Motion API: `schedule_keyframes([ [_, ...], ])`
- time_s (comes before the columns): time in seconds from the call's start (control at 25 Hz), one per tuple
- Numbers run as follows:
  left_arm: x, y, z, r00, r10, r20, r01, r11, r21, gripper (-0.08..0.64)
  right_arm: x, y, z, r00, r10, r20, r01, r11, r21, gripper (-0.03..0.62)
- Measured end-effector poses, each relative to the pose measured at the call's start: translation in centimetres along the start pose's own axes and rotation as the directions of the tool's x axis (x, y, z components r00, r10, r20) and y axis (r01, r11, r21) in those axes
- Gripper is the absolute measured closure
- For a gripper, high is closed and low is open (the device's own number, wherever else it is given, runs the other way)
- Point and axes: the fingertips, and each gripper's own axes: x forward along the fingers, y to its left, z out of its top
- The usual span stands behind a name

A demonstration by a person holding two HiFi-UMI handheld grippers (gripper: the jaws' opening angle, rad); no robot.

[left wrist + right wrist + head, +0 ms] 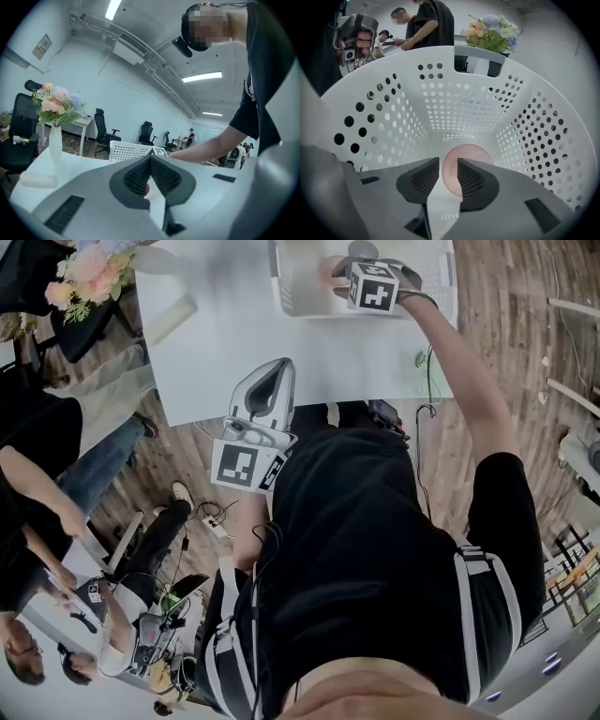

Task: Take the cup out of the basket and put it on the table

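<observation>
A white perforated basket (459, 108) stands on the white table (234, 343) at its far edge, seen in the head view as basket (305, 292). A pink cup (468, 152) rests on the basket floor. My right gripper (448, 161) reaches down inside the basket, open by a narrow gap. The cup's left edge shows in that gap, and the right finger (471, 180) covers part of the cup. My left gripper (150, 158) is shut and empty. It hovers over the table's near edge as left gripper (267, 381), well short of the basket (129, 151).
A vase of flowers (55, 140) stands at the table's far left corner, with a white block (37, 179) lying near it. Office chairs and people fill the room to the left of the table. A cable (424, 381) hangs off the table's right side.
</observation>
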Motion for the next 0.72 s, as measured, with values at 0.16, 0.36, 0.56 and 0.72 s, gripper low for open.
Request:
schedule_keyframes([
  [0.16, -0.01, -0.16, -0.14, 1.000, -0.001, -0.004, 0.001, 1.000, 0.001, 0.540, 0.33, 0.12, -0.43, 1.000, 0.008, -0.016, -0.008, 1.000, -0.004, 0.460],
  [0.36, -0.04, -0.13, -0.09, 1.000, -0.003, 0.001, 0.003, 1.000, 0.003, 0.540, 0.56, 0.13, -0.91, 0.999, 0.007, -0.046, -0.009, 0.999, -0.049, 0.558],
  [0.56, 0.09, -0.19, -0.02, 1.000, -0.003, 0.001, 0.003, 1.000, 0.003, 0.540, 0.41, 0.22, -0.97, 0.999, 0.004, -0.045, -0.007, 0.999, -0.054, 0.558],
  [0.72, 0.07, -0.18, 0.05, 1.000, -0.008, 0.003, 0.008, 1.000, 0.001, 0.540, 0.26, 0.37, -0.77, 0.999, 0.004, -0.039, -0.006, 0.999, -0.052, 0.558],
])
